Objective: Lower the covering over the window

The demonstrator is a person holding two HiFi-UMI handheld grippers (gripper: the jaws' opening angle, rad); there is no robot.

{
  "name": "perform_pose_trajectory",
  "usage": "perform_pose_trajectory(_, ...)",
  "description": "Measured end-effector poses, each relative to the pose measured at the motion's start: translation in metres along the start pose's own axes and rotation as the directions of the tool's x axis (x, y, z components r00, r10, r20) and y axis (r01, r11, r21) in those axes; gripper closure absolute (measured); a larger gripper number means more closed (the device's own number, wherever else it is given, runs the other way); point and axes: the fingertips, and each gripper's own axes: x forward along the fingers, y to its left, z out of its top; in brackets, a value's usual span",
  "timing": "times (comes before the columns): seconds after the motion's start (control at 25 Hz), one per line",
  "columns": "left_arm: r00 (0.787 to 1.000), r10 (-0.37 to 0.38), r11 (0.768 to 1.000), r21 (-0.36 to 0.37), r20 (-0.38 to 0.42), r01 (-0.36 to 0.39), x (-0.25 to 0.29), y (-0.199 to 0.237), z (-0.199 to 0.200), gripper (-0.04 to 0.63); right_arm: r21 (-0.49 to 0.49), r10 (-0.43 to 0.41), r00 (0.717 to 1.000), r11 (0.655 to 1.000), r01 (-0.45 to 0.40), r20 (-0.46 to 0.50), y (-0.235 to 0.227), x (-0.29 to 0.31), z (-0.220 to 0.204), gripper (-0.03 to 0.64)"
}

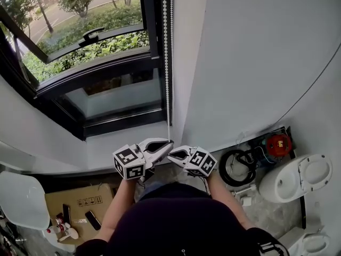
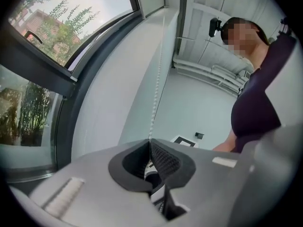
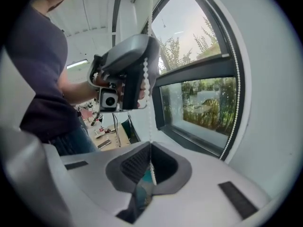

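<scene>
A dark-framed window (image 1: 96,63) filled the upper left of the frame, beside a white wall (image 1: 256,47). One bead chain (image 1: 167,63) hung down the top centre in two strands. Two tongs met at its lower end, the left tongs (image 1: 166,144) and the right tongs (image 1: 173,154), each pinching the chain.

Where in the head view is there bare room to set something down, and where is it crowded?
Bare: the white sill between the dark window frame and the left tool, left of the bead chain. Crowded: the cardboard box carries small items, and the floor at right holds a black cable coil and white fixtures.
</scene>
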Motion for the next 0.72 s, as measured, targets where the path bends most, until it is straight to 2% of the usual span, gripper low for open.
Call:
perform_pose_trajectory(0.16,0.998,0.016,0.999,-0.04,-0.06,-0.018,-0.001,0.007,-0.016,0.581,-0.059,-0.006,0.996,0.998,0.001,-0.094,0.003,0.003,-0.016,0.604)
perform_pose_trajectory(0.56,0.996,-0.023,0.996,-0.086,-0.088,0.015,0.006,0.014,-0.019,0.581,-0.069,-0.048,0.99,0.997,0.039,-0.136,-0.006,-0.007,-0.021,0.603)
perform_pose_trajectory(0.72,0.978,-0.027,0.995,-0.095,-0.209,0.007,0.006,0.017,-0.051,0.581,-0.07,-0.063,0.989,0.996,0.054,-0.131,-0.007,-0.016,-0.017,0.603)
